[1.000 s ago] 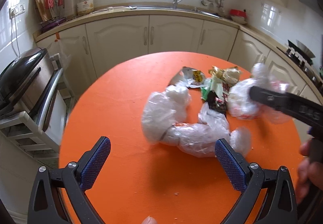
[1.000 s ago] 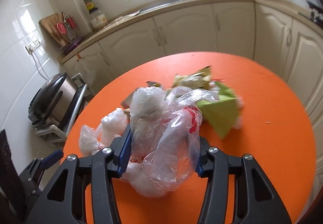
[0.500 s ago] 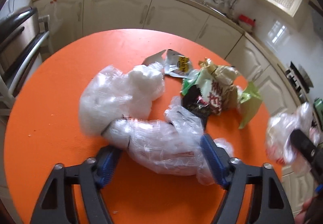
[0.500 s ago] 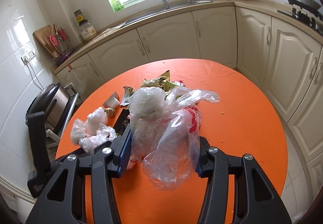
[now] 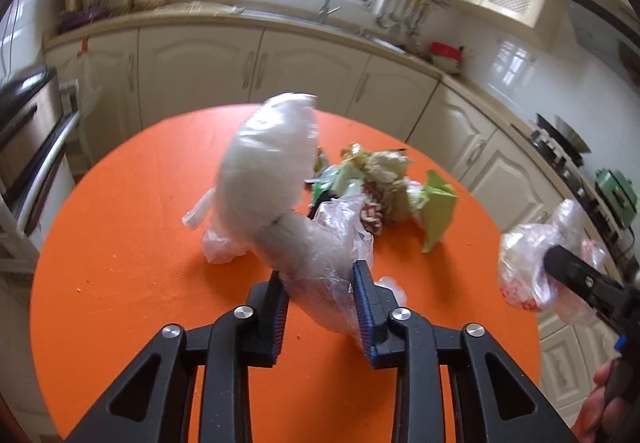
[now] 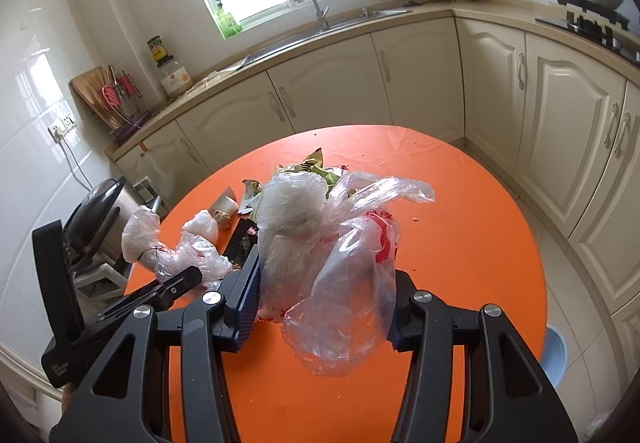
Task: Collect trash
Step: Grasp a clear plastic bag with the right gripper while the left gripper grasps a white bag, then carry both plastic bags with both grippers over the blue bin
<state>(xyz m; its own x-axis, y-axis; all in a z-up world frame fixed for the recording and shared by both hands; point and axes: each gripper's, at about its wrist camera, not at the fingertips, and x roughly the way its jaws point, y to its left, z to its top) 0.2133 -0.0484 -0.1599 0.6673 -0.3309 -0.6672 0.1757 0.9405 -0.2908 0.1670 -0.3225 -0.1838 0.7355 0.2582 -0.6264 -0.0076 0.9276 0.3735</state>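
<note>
My left gripper (image 5: 320,307) is shut on a clear plastic bag bundle (image 5: 276,187) and holds it lifted over the round orange table (image 5: 132,251); its top end swings up, blurred. My right gripper (image 6: 320,299) is shut on another crumpled clear plastic bag with red print (image 6: 332,243), held above the table's near side; it also shows at the right in the left wrist view (image 5: 536,267). A pile of wrappers (image 5: 380,187) with a green paper piece (image 5: 436,211) lies mid-table. The left gripper's bag shows at the left in the right wrist view (image 6: 168,247).
Small scraps lie on the table: a white paper cup (image 6: 226,205), a small white bag (image 6: 202,225) and a dark wrapper (image 6: 242,239). Cream cabinets (image 6: 328,91) ring the room. A black appliance on a rack (image 6: 96,215) stands left. A blue bin (image 6: 556,355) is below right.
My left gripper has closed on the clear bag bundle and lifted it off the table. My right gripper, still holding its bag, has drawn back and risen a little.
</note>
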